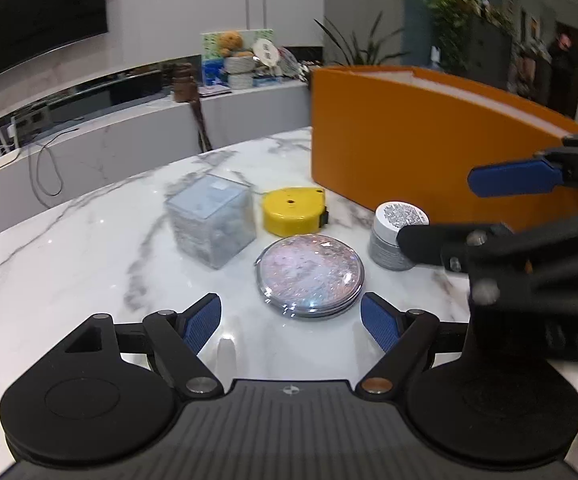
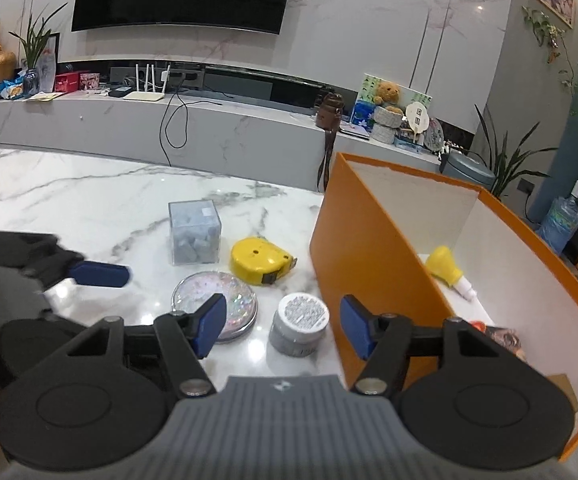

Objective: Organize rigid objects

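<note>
On the marble table lie a round glittery disc, a yellow tape measure, a clear cube of grey pieces and a small silver jar. An orange box stands to the right. My left gripper is open just before the disc. My right gripper is open, its pads on either side of the jar, just short of it; it also shows in the left wrist view.
Inside the orange box lie a yellow-capped bottle and other items near its bottom. Beyond the table stands a long TV console with clutter, cables and plants. The left gripper's finger reaches in from the left.
</note>
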{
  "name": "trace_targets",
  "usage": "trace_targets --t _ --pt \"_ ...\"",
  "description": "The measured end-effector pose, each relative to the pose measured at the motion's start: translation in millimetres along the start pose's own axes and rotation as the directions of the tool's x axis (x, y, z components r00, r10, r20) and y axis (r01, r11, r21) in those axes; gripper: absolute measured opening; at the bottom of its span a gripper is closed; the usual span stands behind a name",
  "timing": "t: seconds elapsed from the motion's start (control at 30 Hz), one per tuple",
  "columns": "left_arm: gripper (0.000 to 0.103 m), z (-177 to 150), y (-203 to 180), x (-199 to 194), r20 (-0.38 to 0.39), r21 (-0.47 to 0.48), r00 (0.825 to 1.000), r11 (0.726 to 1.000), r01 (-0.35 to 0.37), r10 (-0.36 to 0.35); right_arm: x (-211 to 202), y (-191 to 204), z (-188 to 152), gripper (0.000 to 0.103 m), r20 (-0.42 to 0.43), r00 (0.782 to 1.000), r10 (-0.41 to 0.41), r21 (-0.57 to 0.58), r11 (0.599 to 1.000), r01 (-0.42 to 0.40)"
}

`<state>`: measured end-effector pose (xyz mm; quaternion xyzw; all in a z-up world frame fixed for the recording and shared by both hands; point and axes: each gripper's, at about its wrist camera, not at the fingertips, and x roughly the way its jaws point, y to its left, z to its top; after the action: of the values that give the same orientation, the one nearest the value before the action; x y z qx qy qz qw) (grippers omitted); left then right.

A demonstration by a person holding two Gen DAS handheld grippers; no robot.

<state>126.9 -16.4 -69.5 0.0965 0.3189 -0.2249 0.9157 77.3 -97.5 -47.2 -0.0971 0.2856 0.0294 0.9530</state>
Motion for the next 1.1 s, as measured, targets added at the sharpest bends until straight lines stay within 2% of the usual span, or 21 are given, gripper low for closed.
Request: trace_targets --t 0.2,0.37,0.53,0.57,0.63,0.73,0.83,1.0,1.1 --pt "0.094 9.7 -4.6 25.2 -0.025 0.037 0.999 0.999 0.026 -0.025 1.1 -4.8 -3.2 0.061 -0.008 1.000 0.001 0.106 0.994 0.000" --pt "0.103 14.3 -2.4 36.7 -0.020 0.038 0.999 0.999 0.034 -0.033 4.2 -15.8 -3.8 0.060 -0.017 1.000 0.013 0.181 0.983 -0.010" --pt "0.103 16.0 2.2 42.2 -0.013 0.017 0.998 0.998 0.059 -0.058 4.5 -17.7 -3.5 0.060 -0.011 1.000 0.021 0.203 0.979 -0.018" --pt "0.096 16.6 2.8 42.5 -0.011 0.017 0.998 0.998 0.067 -0.067 5.1 -17.7 -3.5 0.060 -0.012 1.000 0.024 0.207 0.978 -0.021" --pt "0.087 16.8 4.7 40.8 0.001 0.015 0.998 0.997 0.070 -0.070 6.0 -18.2 -4.4 0.061 -0.015 0.999 0.032 0.214 0.976 -0.028" --pt "0.087 14.7 9.7 38.2 -0.004 0.006 0.997 0.997 0.078 -0.078 7.1 -18.5 -4.6 0.063 -0.014 0.999 0.039 0.222 0.974 -0.035" --pt "0.087 11.0 16.6 31.0 -0.014 0.001 0.998 0.998 0.068 -0.068 8.3 -17.6 -5.3 0.070 -0.009 0.998 0.057 0.230 0.972 -0.054" --pt "0.087 -5.9 35.2 7.7 -0.025 -0.009 0.998 0.999 0.050 -0.050 9.7 -19.6 -5.6 0.067 0.005 0.997 0.078 0.278 0.958 -0.076" --pt "0.087 -13.8 43.7 -4.7 -0.033 -0.027 0.999 0.999 0.028 -0.029 15.2 -20.4 -6.6 0.066 -0.014 0.998 0.069 0.297 0.953 -0.062"
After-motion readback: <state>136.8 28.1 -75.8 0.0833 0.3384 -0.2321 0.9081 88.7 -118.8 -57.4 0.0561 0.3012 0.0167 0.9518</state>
